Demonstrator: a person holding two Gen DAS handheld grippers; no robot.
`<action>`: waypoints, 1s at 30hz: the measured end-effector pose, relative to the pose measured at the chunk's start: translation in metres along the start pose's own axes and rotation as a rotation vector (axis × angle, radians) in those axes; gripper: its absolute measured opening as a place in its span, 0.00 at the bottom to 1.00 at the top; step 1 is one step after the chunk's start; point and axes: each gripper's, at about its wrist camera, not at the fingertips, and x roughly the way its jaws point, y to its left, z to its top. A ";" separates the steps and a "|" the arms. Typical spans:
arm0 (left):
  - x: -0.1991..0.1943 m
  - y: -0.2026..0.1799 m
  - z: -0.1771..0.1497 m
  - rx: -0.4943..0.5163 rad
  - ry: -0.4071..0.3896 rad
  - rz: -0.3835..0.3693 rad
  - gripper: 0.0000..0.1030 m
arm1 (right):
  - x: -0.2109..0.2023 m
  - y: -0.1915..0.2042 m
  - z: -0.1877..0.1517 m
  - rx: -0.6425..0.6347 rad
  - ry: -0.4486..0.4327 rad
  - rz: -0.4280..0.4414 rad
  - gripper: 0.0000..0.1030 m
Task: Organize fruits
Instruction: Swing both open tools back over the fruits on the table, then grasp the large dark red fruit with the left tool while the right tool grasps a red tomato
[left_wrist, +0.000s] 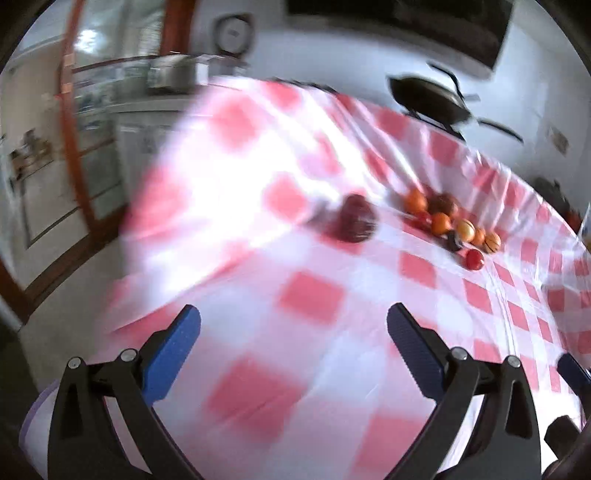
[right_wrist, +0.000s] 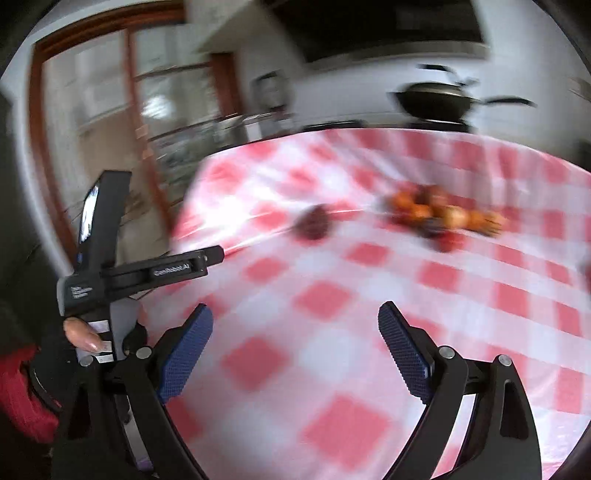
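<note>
A cluster of several small fruits (left_wrist: 448, 223), orange, red and dark, lies on the red-and-white checked tablecloth (left_wrist: 314, 302), far right of centre. A dark red basket-like thing (left_wrist: 352, 218) sits alone to their left. My left gripper (left_wrist: 293, 325) is open and empty, well short of them. In the right wrist view the same fruit cluster (right_wrist: 443, 218) and dark red thing (right_wrist: 313, 223) show blurred at the far side. My right gripper (right_wrist: 295, 321) is open and empty above the cloth (right_wrist: 332, 332). The left hand-held gripper body (right_wrist: 110, 273) shows at the left.
A black pan (left_wrist: 428, 98) stands beyond the table's far edge, also in the right wrist view (right_wrist: 436, 99). A wood-framed glass door (right_wrist: 110, 110) and a cabinet are at the left. Both views are motion-blurred.
</note>
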 end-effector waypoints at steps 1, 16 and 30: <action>0.017 -0.014 0.004 0.016 0.008 -0.007 0.98 | 0.005 -0.021 0.003 0.023 0.012 -0.033 0.86; 0.184 -0.080 0.082 0.038 0.170 0.106 0.88 | 0.082 -0.172 0.039 0.254 0.146 -0.171 0.86; 0.201 -0.079 0.081 0.088 0.199 0.063 0.67 | 0.201 -0.167 0.079 0.102 0.325 -0.303 0.59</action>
